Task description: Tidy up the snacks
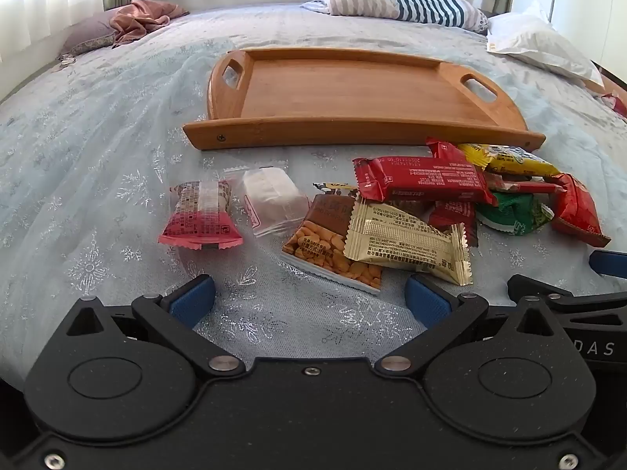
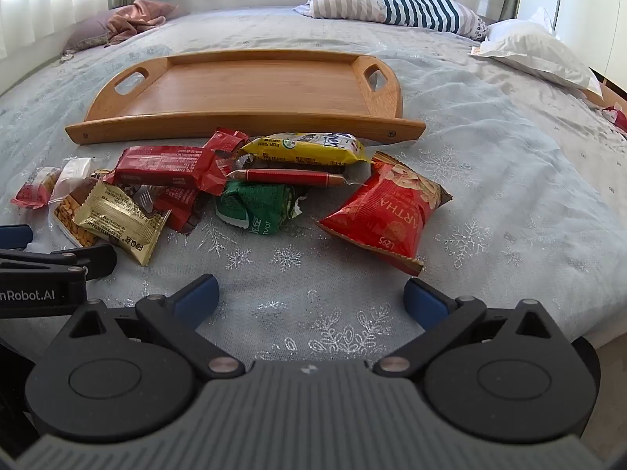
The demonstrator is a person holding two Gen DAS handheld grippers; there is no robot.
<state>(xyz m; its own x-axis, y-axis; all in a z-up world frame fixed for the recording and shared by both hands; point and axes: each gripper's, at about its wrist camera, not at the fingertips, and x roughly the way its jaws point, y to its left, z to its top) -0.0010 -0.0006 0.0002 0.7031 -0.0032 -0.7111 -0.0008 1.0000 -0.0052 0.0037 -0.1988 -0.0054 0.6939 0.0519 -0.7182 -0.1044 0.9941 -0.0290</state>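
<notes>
Only from the left wrist: pink packet (image 1: 200, 217) and clear-wrapped white snack (image 1: 274, 199) seen in full, apart from the heap on its left side, just beside each other; gold packet (image 1: 407, 241) lying over the peanut packet (image 1: 329, 246), long red bar (image 1: 421, 179) across the top of the heap. Only from the right wrist: red peanut bag (image 2: 382, 215) whole at the heap's right end, thin red sausage stick (image 2: 286, 177) between yellow packet (image 2: 303, 149) and green packet (image 2: 254, 205).

Left gripper (image 1: 309, 299) spread wide, holding nothing, low over bedspread (image 1: 98, 196) near the gold packet. Right gripper (image 2: 309, 297) likewise spread wide, grasping nothing, near edge of the red peanut bag close to its right finger.

Wooden tray (image 2: 243, 123) beyond the snacks, nothing lying in it, near rail just beside the yellow packet; handle cut-outs at both short ends. Bare bedspread between grippers and heap, wider still to the right of the red peanut bag and left of the pink packet. Striped pillow (image 2: 392, 2) and white pillow (image 2: 537, 53) well beyond the tray.
</notes>
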